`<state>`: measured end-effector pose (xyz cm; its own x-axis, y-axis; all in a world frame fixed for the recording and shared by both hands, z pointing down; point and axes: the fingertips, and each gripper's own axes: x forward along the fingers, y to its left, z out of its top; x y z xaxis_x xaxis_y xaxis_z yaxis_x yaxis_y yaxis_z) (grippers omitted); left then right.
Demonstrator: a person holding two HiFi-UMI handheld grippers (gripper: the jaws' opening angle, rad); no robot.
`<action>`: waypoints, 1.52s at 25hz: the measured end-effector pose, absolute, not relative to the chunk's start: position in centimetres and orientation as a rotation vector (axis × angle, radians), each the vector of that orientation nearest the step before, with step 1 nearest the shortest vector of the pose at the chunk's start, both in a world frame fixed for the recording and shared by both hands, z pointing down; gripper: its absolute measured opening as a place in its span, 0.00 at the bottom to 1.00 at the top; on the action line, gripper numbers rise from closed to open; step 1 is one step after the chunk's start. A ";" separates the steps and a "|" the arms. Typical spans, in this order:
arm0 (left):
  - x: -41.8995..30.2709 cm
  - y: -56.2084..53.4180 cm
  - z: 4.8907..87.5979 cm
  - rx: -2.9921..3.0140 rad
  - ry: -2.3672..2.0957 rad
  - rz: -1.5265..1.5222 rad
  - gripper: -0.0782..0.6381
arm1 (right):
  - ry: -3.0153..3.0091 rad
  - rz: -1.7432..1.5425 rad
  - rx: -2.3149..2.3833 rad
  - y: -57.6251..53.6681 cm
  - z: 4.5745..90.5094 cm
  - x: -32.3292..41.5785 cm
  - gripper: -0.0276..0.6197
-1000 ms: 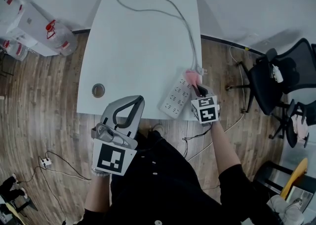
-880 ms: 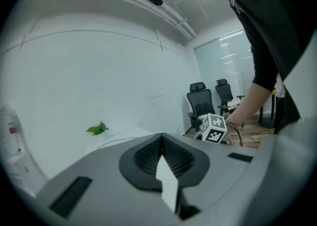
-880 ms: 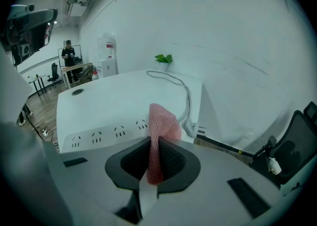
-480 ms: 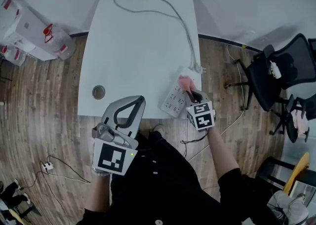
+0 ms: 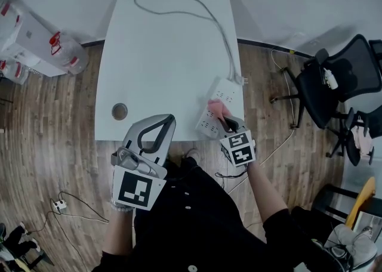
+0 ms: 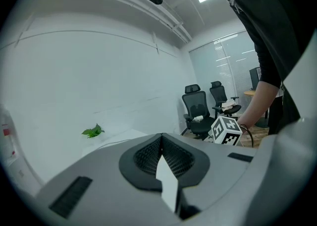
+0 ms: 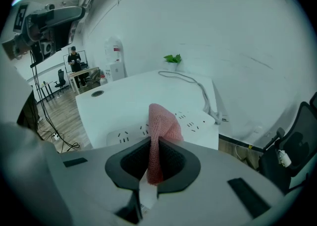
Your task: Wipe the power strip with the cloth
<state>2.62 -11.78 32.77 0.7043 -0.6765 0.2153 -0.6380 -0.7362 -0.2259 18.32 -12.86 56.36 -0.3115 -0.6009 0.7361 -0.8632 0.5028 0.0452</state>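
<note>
Right gripper view: claw (image 7: 154,163) pinches cloth (image 7: 161,125)

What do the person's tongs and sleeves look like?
Both the left tongs and the right tongs are grey with dark ribbed pads; each carries a white cube with black square markers. The person wears a black short-sleeved top.

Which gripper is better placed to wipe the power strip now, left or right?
The right gripper: it is shut on the pink cloth, which lies on the power strip. The left gripper is shut, empty and back at the near edge of the table.
</note>
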 end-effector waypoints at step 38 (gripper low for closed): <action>2.4 -11.5 32.9 -2.800 0.995 -0.426 0.13 | -2.102 0.525 1.095 -6.9 56.0 13.0 0.13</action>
<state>2.44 -11.47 32.91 0.7411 -0.6351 0.2176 -0.5956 -0.7716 -0.2234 13.01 -6.86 55.98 -0.3984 -0.5442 0.7383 -0.8274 0.5607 -0.0332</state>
